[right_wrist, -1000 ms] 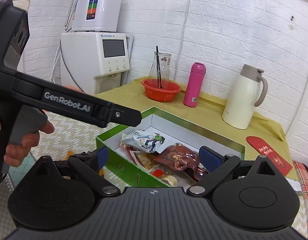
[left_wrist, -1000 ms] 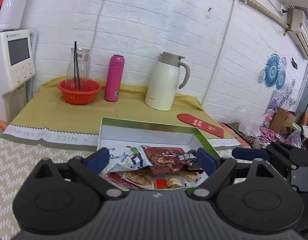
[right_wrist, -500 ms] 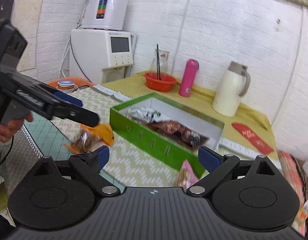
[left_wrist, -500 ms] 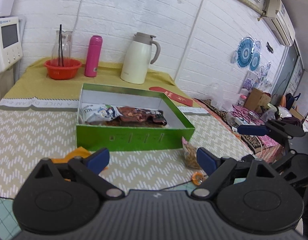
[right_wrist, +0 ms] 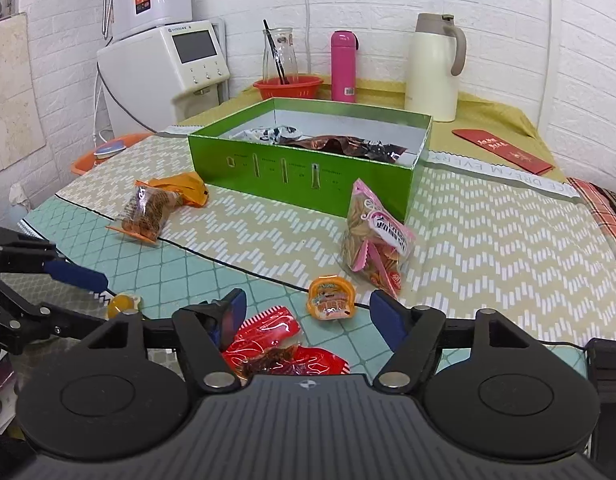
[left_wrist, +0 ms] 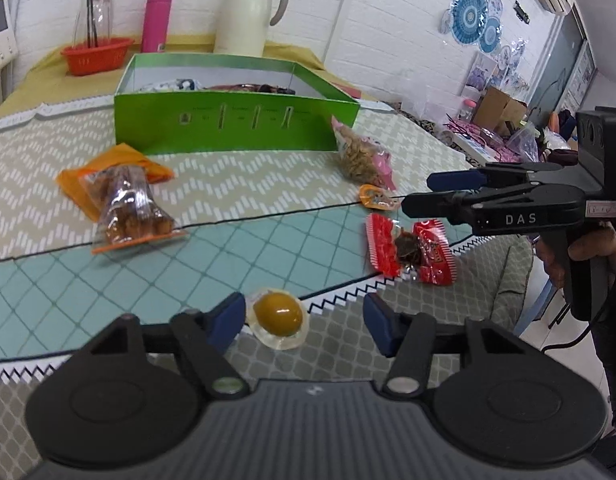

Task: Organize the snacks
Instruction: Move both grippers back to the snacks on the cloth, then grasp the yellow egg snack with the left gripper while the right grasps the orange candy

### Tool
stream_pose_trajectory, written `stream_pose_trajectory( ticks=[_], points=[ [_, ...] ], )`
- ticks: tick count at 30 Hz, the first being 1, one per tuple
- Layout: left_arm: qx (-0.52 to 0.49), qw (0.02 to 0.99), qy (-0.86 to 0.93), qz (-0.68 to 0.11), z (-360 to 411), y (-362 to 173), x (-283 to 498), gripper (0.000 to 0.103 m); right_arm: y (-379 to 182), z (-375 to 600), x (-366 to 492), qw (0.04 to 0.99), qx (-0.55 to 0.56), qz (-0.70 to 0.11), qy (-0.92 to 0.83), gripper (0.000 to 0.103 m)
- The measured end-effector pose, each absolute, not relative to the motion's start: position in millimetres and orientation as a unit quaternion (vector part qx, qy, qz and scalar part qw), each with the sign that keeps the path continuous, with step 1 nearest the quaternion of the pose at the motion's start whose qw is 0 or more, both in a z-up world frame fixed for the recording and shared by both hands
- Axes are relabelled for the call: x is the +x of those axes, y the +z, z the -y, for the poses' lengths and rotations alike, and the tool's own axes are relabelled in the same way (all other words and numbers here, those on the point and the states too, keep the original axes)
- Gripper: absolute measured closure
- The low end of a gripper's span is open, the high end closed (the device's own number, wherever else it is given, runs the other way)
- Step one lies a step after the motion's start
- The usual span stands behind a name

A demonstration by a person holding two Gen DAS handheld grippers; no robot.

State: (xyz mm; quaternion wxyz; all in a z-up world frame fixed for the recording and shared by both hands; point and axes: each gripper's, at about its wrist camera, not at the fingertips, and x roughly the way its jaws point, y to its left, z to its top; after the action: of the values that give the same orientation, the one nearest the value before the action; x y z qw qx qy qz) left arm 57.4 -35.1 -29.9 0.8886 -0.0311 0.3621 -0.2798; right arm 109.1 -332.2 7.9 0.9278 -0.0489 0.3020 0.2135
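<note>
A green box [left_wrist: 235,128] [right_wrist: 299,168] holding several snack packets stands mid-table. Loose in front of it lie an orange bag of brown snacks [left_wrist: 127,204] [right_wrist: 147,212], a pink bag [left_wrist: 360,156] [right_wrist: 372,240], a small orange cup [left_wrist: 374,196] [right_wrist: 332,300], a red packet [left_wrist: 412,250] [right_wrist: 275,344] and a clear-wrapped yellow snack [left_wrist: 277,314] [right_wrist: 121,306]. My left gripper [left_wrist: 303,322] [right_wrist: 101,298] straddles the yellow snack with its jaws closing; the right pad is still apart from it. My right gripper [right_wrist: 308,316] [left_wrist: 424,191] hangs open just above the red packet.
At the back stand a cream thermos jug [left_wrist: 249,8], a pink bottle [left_wrist: 155,18], a red basket with a glass jar [left_wrist: 95,54] and a white water dispenser [right_wrist: 167,60]. A red envelope [right_wrist: 504,150] lies back right. The table's near edge is right under both grippers.
Both grippers drew back from over the green box and sank toward the table's near edge. The left jaws narrowed around the yellow snack; the right came over the red packet.
</note>
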Motion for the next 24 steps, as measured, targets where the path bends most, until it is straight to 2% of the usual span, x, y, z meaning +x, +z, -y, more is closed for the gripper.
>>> stream_pose_trajectory(
  ticks=[2,8,12,17,18,19,20,24],
  points=[
    [-0.026,0.894,-0.263,-0.362,38.0,-33.2,58.9,0.047,5.4,331.1,112.7,0.928,-0.052,-0.304,0.208,0.001],
    [-0.023,0.892,-0.26,-0.368,43.3,-38.4,62.6,0.068,-1.1,327.8,125.9,0.929,-0.067,-0.307,0.197,0.009],
    [-0.022,0.891,-0.263,-0.369,43.4,-38.3,63.1,0.069,-7.0,324.3,137.1,0.927,-0.07,-0.313,0.192,0.022],
    [-0.017,0.893,-0.265,-0.364,45.4,-38.5,62.6,0.069,-18.2,319.3,146.4,0.921,-0.069,-0.332,0.191,0.029],
    [-0.014,0.893,-0.266,-0.362,46.2,-39.0,62.6,0.069,-20.7,318.9,147.6,0.92,-0.068,-0.335,0.191,0.041],
    [-0.011,0.894,-0.266,-0.36,47.0,-39.1,62.5,0.075,-22.8,319.0,148.5,0.92,-0.066,-0.336,0.191,0.044],
    [-0.003,0.896,-0.262,-0.358,48.2,-39.0,62.2,0.084,-23.3,319.0,148.2,0.922,-0.067,-0.33,0.191,0.045],
    [-0.006,0.894,-0.266,-0.361,48.5,-37.9,61.5,0.08,-20.4,316.5,145.1,0.925,-0.073,-0.32,0.19,0.047]
  ],
)
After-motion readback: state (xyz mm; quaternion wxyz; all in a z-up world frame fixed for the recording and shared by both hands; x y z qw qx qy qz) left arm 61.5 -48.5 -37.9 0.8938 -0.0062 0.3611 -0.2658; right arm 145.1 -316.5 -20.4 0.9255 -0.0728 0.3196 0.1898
